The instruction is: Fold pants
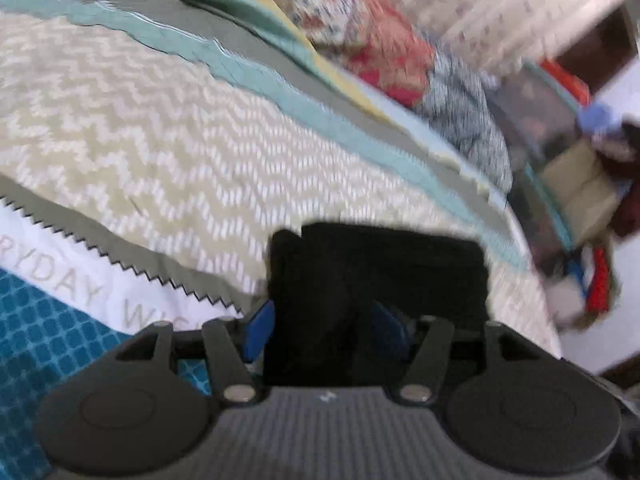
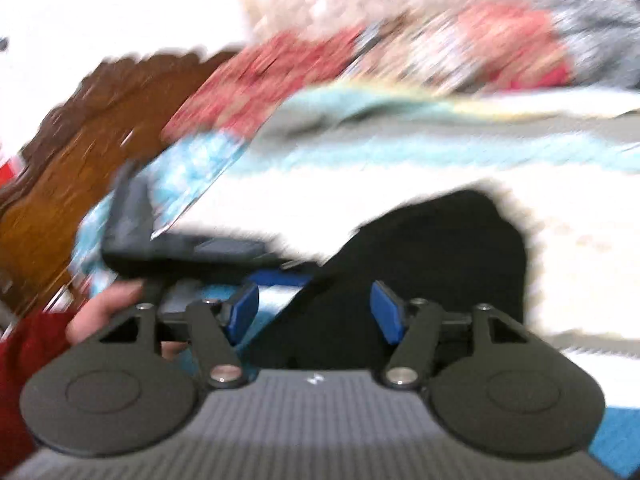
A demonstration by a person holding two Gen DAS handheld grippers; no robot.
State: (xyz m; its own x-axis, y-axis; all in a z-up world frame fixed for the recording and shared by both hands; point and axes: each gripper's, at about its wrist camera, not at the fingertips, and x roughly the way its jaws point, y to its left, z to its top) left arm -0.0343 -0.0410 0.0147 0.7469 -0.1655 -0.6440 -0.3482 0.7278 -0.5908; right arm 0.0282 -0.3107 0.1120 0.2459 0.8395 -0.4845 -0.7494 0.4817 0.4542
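The black pants [image 1: 376, 276] lie bunched on the patterned bedspread [image 1: 140, 128]. In the left wrist view the black cloth fills the gap between my left gripper's [image 1: 326, 330] blue pads [image 1: 260, 332], whose jaws stand apart around it. In the right wrist view the pants [image 2: 432, 256] rise as a dark heap between and beyond my right gripper's [image 2: 316, 312] blue pads [image 2: 244, 308], also apart. The left gripper body [image 2: 168, 244] and the hand holding it [image 2: 104, 308] show at the left of that view. Both views are motion-blurred.
The bed carries a chevron cream cover with teal and grey bands [image 1: 256, 76]. Floral pillows or bedding [image 1: 360, 36] lie along the far side. A wooden headboard [image 2: 80, 148] stands at left. Piled clothes and boxes [image 1: 576, 184] sit beyond the bed's right edge.
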